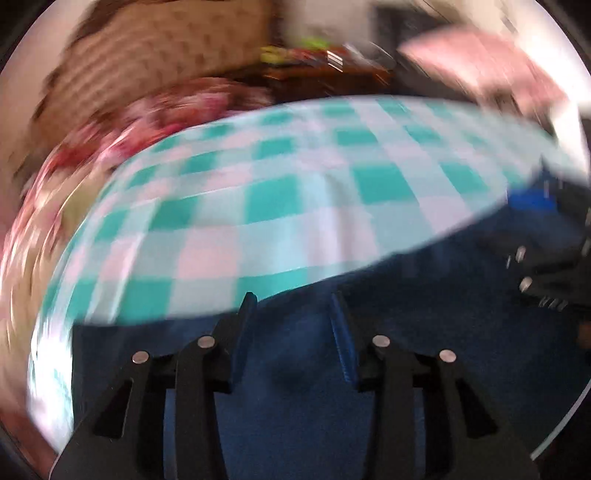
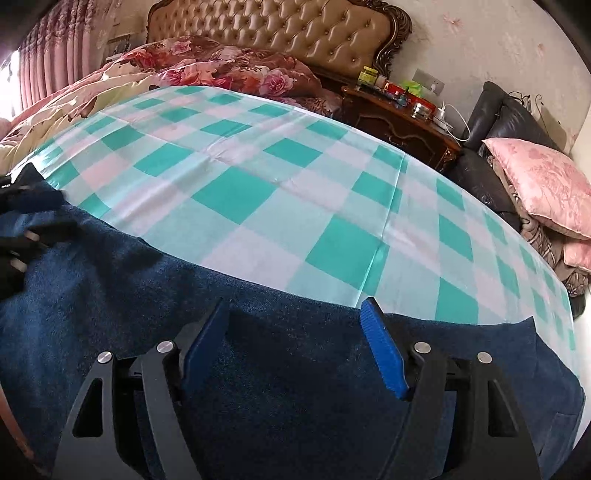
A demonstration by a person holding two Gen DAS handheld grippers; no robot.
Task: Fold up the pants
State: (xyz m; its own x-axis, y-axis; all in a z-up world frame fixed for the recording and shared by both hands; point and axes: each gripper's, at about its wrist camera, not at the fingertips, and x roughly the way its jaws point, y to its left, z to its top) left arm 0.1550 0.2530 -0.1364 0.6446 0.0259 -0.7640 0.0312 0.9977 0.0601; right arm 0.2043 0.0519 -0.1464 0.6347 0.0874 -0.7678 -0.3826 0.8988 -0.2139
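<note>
Both grippers [image 1: 291, 301] [image 2: 295, 306] spread above navy pants [image 2: 295, 387].

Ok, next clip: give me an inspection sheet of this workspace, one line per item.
Surface: bed under a teal checked sheet.
Job's things: dark blue pants spread along the near edge.
Clutter: floral quilt bunched by the headboard.
Grippers: right gripper open over the pants; left gripper open, its view motion-blurred.
Cables: white cable at the nightstand.
Surroundings: tufted headboard, pink pillow.

Black grippers [image 2: 295, 314] w/ blue ribbed pads [image 2: 382, 350], silver screws [image 2: 165, 347]
</note>
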